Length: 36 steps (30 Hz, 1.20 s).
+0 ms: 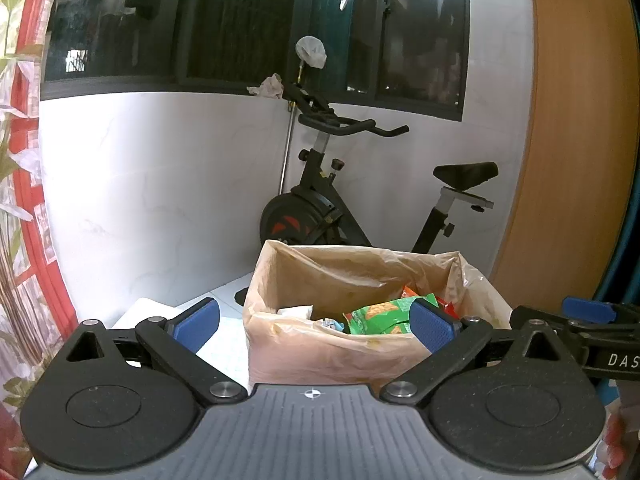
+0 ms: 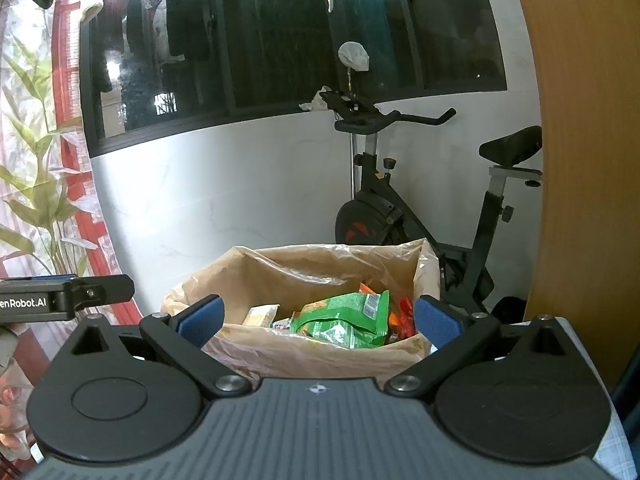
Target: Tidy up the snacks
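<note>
Both grippers idle in front of the box. Left gripper (image 1: 314, 320): jaws spread wide, blue pads (image 1: 197, 322) well apart, nothing between them. Right gripper (image 2: 318, 318): same, jaws wide apart, blue pads (image 2: 436, 322) empty. Cardboard box (image 1: 320, 354) sits just ahead of both, lined with a clear plastic bag (image 1: 478, 288) folded over the rim. Snacks are inside the box: green snack packet (image 2: 344, 318) on top near the middle, crumpled, barcode facing up; orange and red wrappers (image 2: 404, 316) packed against the right wall beside it; a pale packet (image 2: 260, 314) toward the left side. In the left wrist view the green packet (image 1: 378, 316) shows just behind the right pad, partly hidden by it. Box rests on a white surface (image 1: 224, 340) with a faint grid pattern; its contact with the surface is hidden by the gripper body. The right gripper's finger tip shows at the right edge of the left wrist view, so the two tools are side by side, near each other. Behind the box: exercise bike (image 2: 424, 208) against a white wall (image 1: 160, 184), dark window (image 2: 280, 40) above, wood panel (image 2: 580, 140) on the right, floral curtain (image 2: 36, 160) on the left.
</note>
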Each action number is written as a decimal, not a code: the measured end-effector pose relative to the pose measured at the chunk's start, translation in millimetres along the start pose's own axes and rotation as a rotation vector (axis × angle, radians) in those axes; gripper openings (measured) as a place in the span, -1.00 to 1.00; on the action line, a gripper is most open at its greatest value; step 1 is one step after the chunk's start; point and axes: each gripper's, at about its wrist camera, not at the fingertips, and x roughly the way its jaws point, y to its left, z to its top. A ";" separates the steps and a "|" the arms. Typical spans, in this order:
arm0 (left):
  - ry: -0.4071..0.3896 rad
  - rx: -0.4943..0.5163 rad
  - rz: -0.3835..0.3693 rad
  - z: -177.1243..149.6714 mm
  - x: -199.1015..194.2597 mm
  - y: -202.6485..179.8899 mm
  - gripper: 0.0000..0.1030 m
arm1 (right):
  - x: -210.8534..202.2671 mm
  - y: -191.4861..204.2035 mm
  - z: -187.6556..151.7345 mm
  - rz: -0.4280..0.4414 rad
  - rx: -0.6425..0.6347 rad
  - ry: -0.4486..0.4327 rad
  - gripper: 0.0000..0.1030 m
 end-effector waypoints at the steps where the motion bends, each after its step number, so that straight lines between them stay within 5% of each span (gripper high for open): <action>1: 0.001 -0.002 -0.001 0.0 0.5 0.4 0.98 | -0.1 -0.4 -0.1 -0.001 0.000 0.001 1.00; 36: 0.007 -0.012 -0.006 -3.4 1.6 -1.5 0.97 | 1.7 1.8 -0.1 0.002 -0.002 0.007 1.00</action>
